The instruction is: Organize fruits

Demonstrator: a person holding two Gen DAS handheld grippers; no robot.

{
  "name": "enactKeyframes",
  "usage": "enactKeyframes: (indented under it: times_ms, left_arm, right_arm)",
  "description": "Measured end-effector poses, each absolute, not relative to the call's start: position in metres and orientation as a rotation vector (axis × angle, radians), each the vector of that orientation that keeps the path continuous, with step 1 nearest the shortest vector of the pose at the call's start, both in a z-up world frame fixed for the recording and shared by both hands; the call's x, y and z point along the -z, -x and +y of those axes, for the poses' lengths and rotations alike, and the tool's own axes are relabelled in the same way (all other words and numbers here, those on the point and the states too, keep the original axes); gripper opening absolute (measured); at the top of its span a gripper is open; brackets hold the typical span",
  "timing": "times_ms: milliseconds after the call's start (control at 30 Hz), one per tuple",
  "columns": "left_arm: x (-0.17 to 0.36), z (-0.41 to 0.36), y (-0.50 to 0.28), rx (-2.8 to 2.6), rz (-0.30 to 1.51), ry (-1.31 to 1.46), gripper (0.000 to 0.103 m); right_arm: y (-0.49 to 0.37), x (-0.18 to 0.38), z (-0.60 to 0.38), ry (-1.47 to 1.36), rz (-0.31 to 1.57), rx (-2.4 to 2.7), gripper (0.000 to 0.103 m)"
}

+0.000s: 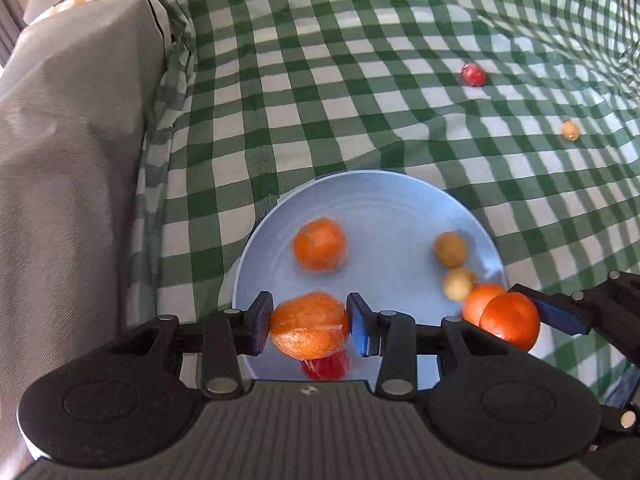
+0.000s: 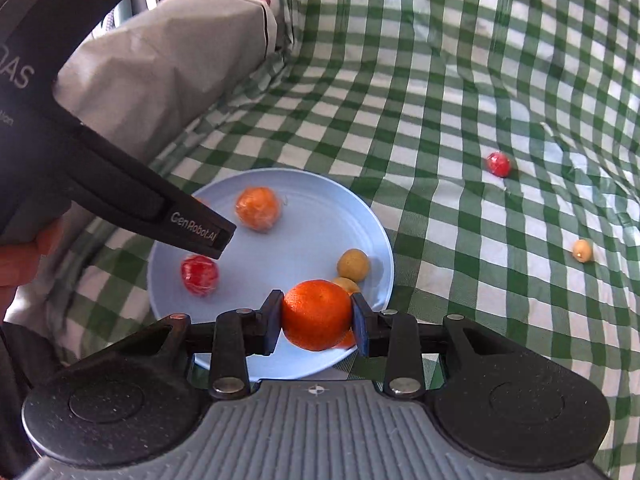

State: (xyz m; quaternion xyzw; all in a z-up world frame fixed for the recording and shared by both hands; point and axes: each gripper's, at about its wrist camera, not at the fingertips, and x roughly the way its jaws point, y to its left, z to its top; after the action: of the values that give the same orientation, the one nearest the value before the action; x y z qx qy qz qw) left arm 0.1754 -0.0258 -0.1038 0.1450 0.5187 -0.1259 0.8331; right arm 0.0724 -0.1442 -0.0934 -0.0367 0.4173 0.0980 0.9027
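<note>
A light blue plate (image 1: 392, 208) (image 2: 320, 216) lies on the green checked cloth. My left gripper (image 1: 308, 326) is shut on a plastic-wrapped orange (image 1: 308, 326) just above the plate's near edge. My right gripper (image 2: 318, 316) is shut on a bare orange (image 2: 318, 314) over the plate's near right rim; it also shows in the left wrist view (image 1: 510, 320). On the plate lie a wrapped orange (image 1: 319, 245) (image 2: 257, 208), a red wrapped fruit (image 2: 199, 274) (image 1: 326, 366), two small tan fruits (image 1: 451, 249) (image 2: 353, 265) and another orange (image 1: 478, 300).
A red fruit (image 1: 473, 74) (image 2: 499, 164) and a small tan fruit (image 1: 570, 131) (image 2: 582, 250) lie on the cloth (image 1: 360, 80) to the far right. A grey cushion (image 1: 72, 160) (image 2: 160, 52) rises along the left.
</note>
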Motion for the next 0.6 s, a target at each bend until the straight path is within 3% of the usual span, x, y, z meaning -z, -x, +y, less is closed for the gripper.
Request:
enactKeyframes:
  times_ms: [33,67,100,133,167,200,267,600]
  left_arm:
    - [0.107,-0.026,-0.179,0.263,1.102,-0.311,0.046]
    - [0.109,-0.026,-0.181,0.261,1.1,-0.316,0.058]
    - [0.109,-0.026,-0.182,0.257,1.098,-0.321,0.083]
    - [0.107,-0.026,-0.182,0.246,1.09,-0.324,0.095]
    - [0.103,-0.025,-0.18,0.233,1.071,-0.324,0.102]
    - [0.098,-0.023,-0.177,0.228,1.049,-0.322,0.103]
    - [0.089,-0.02,-0.168,0.239,1.045,-0.329,0.103]
    - [0.048,0.016,-0.074,0.186,1.024,-0.286,0.103]
  right_arm:
    - [-0.076,0.096,-0.144,0.078,0.868,-0.202,0.037]
    - [-0.079,0.098,-0.144,0.08,0.873,-0.201,0.038]
    - [-0.082,0.1,-0.144,0.082,0.876,-0.203,0.039]
    - [-0.085,0.1,-0.144,0.082,0.879,-0.209,0.04]
    - [-0.087,0.1,-0.144,0.078,0.877,-0.215,0.053]
    - [-0.088,0.098,-0.144,0.08,0.873,-0.215,0.071]
    - [-0.084,0.092,-0.145,0.097,0.849,-0.206,0.087]
    - [-0.003,0.059,-0.153,0.078,0.875,-0.232,0.096]
